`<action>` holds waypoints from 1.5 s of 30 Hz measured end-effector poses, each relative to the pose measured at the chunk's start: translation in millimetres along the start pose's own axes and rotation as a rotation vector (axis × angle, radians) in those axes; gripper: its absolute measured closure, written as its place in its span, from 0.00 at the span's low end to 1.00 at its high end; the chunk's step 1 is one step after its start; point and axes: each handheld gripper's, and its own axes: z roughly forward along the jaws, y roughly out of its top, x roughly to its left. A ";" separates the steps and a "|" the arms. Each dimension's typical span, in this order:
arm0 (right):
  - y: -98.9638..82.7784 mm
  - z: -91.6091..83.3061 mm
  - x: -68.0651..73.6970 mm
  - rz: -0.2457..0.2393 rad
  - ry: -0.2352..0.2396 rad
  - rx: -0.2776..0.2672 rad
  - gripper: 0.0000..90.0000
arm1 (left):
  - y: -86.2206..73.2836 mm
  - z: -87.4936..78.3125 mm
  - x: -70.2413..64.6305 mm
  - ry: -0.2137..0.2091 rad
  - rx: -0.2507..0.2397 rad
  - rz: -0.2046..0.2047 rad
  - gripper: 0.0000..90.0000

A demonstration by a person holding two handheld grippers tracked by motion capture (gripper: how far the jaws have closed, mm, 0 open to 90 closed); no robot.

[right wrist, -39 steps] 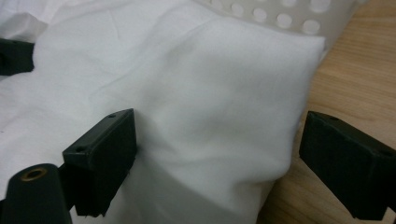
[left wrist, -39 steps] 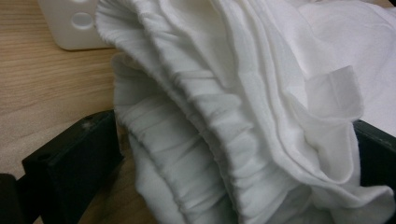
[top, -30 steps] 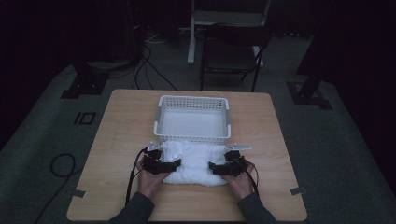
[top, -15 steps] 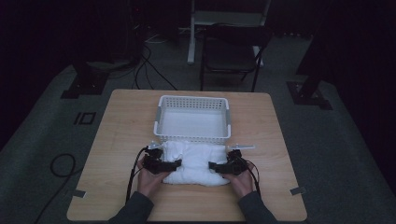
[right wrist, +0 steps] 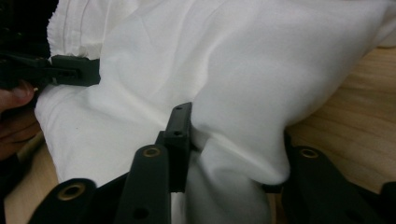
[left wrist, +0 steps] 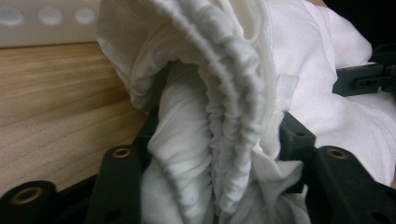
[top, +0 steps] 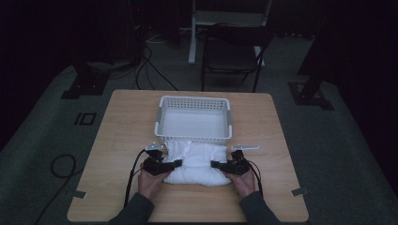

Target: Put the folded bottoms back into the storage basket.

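jaws of the left gripper [top: 177,163] have just been closing, and in the left gripper view they press on a bunched fold of the white cloth [left wrist: 219,116], gathered elastic hem between them. jaws of the right gripper [top: 215,164] have also just been closing, and in the right gripper view they pinch a smooth fold of the same cloth [right wrist: 233,84] at its opposite end. the cloth [top: 197,161] lies on the wooden table [top: 117,140] between the two hands, its far edge just beside the near wall of the white basket [top: 194,136].

compared with a second ago, both hands sit in nearly the same spots at the cloth's ends, and the cloth and basket lie as before; only the jaws have narrowed onto the fabric.

the cloth is soft, thin and crumpled, with a ribbed, puckered seam on the left end. the basket is rectangular plastic with perforated walls. the tabletop is pale wood grain. the jaws are matte black with brass-ringed screw holes.
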 end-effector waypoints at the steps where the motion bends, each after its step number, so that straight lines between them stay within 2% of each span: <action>1: 0.0 -0.8 1.3 -0.008 -0.006 -0.004 0.74 | 0.2 -0.8 -1.9 0.008 -0.002 0.009 0.57; 4: 0.0 -3.2 6.9 -0.051 -0.034 -0.015 0.76 | 0.6 -2.8 -9.7 0.042 -0.008 0.048 0.59; 7: 0.2 -5.6 11.1 -0.079 -0.055 -0.022 0.77 | 0.1 -5.3 -16.4 0.059 -0.019 0.070 0.60; 11: 1.8 -10.5 11.8 -0.103 -0.059 -0.024 0.77 | -1.1 -9.2 -20.0 0.037 -0.038 0.064 0.60; 20: 2.0 -17.9 21.9 -0.151 -0.063 -0.038 0.77 | -4.0 -21.2 -26.5 0.029 -0.065 0.066 0.60; 27: 4.0 -26.1 31.7 -0.165 -0.057 -0.056 0.77 | -2.8 -34.2 -34.3 0.018 -0.095 0.073 0.60; 30: 5.5 -29.7 36.2 -0.174 -0.062 -0.060 0.77 | -1.7 -39.8 -35.9 -0.011 -0.109 0.056 0.60; 36: 8.5 -37.8 43.0 -0.187 -0.058 -0.083 0.78 | 2.0 -48.1 -43.5 -0.002 -0.129 0.086 0.60; 40: 10.6 -42.9 47.2 -0.183 -0.056 -0.094 0.78 | 5.3 -53.5 -46.9 -0.012 -0.136 0.073 0.60; 45: 13.6 -48.4 53.1 -0.193 -0.053 -0.110 0.78 | 8.5 -59.7 -50.6 -0.008 -0.150 0.090 0.61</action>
